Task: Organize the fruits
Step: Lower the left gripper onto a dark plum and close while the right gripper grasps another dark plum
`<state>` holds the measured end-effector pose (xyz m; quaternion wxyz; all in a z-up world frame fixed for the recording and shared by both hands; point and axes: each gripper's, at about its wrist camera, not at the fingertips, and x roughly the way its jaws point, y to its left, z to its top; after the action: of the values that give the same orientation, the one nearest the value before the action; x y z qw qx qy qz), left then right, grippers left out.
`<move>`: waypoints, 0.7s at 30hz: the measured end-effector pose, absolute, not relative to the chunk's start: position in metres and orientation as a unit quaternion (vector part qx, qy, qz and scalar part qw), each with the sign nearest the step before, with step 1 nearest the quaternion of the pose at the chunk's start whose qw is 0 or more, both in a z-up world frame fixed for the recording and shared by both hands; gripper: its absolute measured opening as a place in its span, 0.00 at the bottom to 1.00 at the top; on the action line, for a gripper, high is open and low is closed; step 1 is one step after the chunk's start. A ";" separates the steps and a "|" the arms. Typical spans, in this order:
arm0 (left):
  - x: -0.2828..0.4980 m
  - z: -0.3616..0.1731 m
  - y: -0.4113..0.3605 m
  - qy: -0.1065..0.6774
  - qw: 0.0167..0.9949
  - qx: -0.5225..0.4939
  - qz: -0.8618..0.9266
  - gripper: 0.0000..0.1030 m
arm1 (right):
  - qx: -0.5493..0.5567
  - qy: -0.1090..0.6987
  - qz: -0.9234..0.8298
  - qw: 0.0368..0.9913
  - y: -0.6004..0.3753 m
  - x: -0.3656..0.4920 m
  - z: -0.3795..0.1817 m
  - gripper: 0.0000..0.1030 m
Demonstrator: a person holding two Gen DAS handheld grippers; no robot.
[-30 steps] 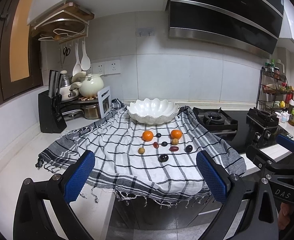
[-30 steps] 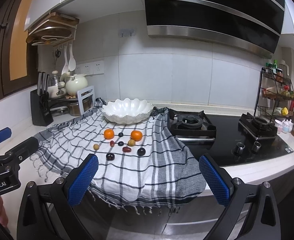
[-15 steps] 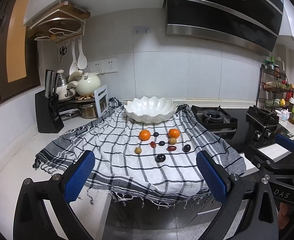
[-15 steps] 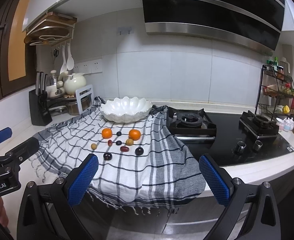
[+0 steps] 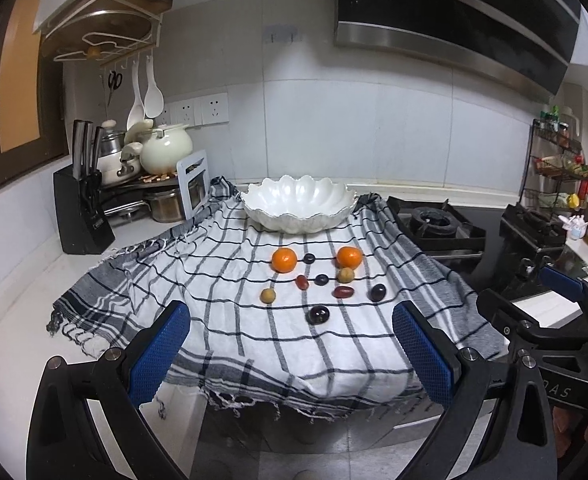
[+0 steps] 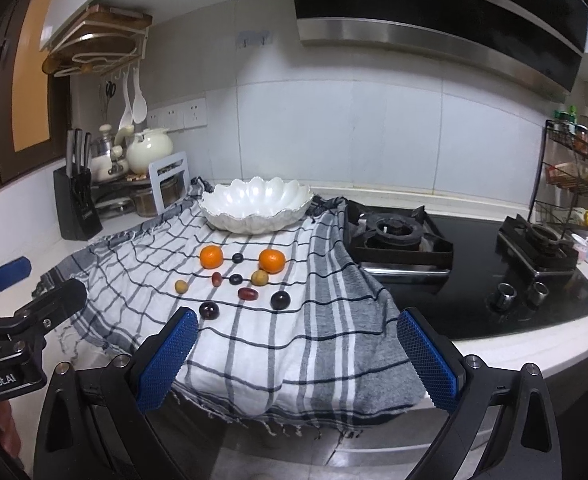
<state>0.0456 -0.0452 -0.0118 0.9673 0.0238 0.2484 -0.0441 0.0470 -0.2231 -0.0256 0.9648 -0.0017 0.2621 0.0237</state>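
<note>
Both tools hang short of the table edge, jaws spread wide, nothing between them; the left tool point(image 5: 292, 350) shows blue pads point(image 5: 160, 354) with a knurled, gridded face on black frames; the right tool point(image 6: 295, 354) is built the same. In the left view the right tool's body reads "DAS" at the lower right; in the right view the left tool's body reads "enRobot.AI", cut off at the edge.

The fruit sits on a checked cloth point(image 5: 230, 320), white with dark lines, grey bands and a fringed hem draped over the table's front; two round oranges point(image 5: 284, 260) point(image 5: 349, 258) lie nearest a white scalloped bowl point(image 5: 297, 204), glossy, empty as far as can be seen, at the back of the cloth; between and before them lie small dark round fruits, two oblong red ones and two tan balls; a shiny dark plum point(image 5: 318, 314) lies closest to the tools.

White table point(image 5: 26, 320); black knife block point(image 5: 82, 208) to the left, a cream pot point(image 5: 166, 148) behind it; black glass hob point(image 6: 473, 280) with iron burners to the right; grey tiled wall, steel-trimmed black hood point(image 6: 433, 12) overhead; wire rack point(image 6: 573, 176) of bottles far right.
</note>
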 end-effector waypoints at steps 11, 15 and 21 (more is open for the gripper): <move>0.107 -0.044 -0.059 0.283 0.957 0.033 -0.050 0.88 | -0.022 0.286 0.053 0.957 -0.219 0.116 -0.055 0.81; 0.127 -0.060 -0.062 0.302 0.951 0.033 -0.053 0.83 | -0.024 0.306 0.064 0.950 -0.218 0.138 -0.072 0.74; 0.157 -0.086 -0.070 0.332 0.940 0.040 -0.065 0.76 | -0.024 0.336 0.073 0.939 -0.213 0.172 -0.097 0.64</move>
<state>0.1573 -0.0698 -0.0863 0.9403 0.0404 0.3315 -0.0648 0.1719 -0.2132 -0.0966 0.9389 -0.0243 0.3356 0.0727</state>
